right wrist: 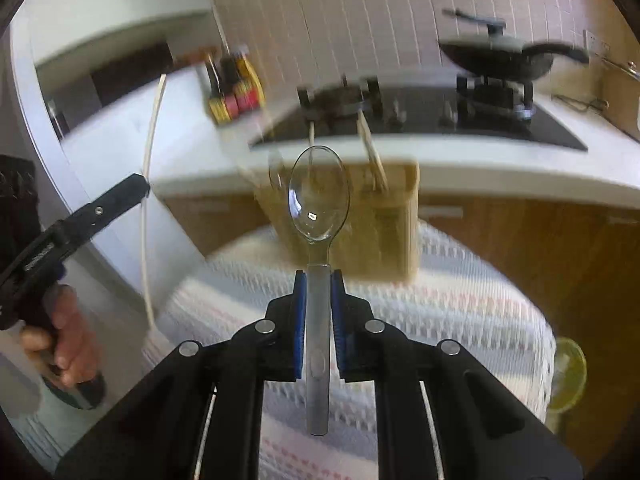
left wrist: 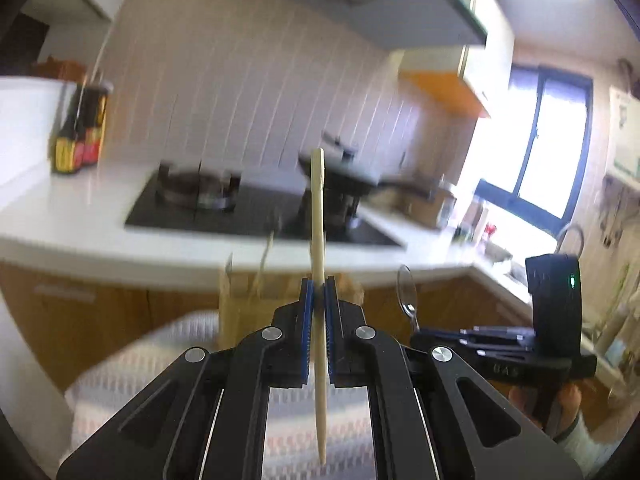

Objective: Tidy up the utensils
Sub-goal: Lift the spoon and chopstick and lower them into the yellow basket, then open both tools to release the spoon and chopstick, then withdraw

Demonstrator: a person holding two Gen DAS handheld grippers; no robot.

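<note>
Blue pads on my left gripper (left wrist: 319, 286) pinch a pale wooden chopstick (left wrist: 318, 216) partway along its length, so it stands nearly upright, its blunt end above the jaws and its thin tip hanging down toward me between the black fingers. My right gripper (right wrist: 319, 276) likewise has its pads pressed onto the handle of a clear plastic spoon (right wrist: 319, 200), the bowl facing up and forward beyond the fingertips and the handle end running back under the jaws.

In the right wrist view my left hand (right wrist: 66, 338) shows at the left edge, wrapped around its gripper's grip, with the chopstick as a thin pale line above and below the black finger. In the left wrist view the right gripper sits low at the right, with the spoon bowl poking up from it.

Just beyond both grippers stands a wooden utensil holder (right wrist: 362, 216) on a cloth (right wrist: 460, 312) patterned in white, grey and faded red. A few sticks poke out of the holder's top; blur hides how many. The spoon bowl overlaps the holder's front in the right view, though I cannot tell how near they are.

Behind the holder runs a white countertop (left wrist: 72, 216) with a black hob (left wrist: 248, 216) set into it. A dark pan (right wrist: 500, 60) sits on the right-hand burner. Sauce bottles (left wrist: 78, 132) with yellow and red labels stand on the counter to the left.
</note>
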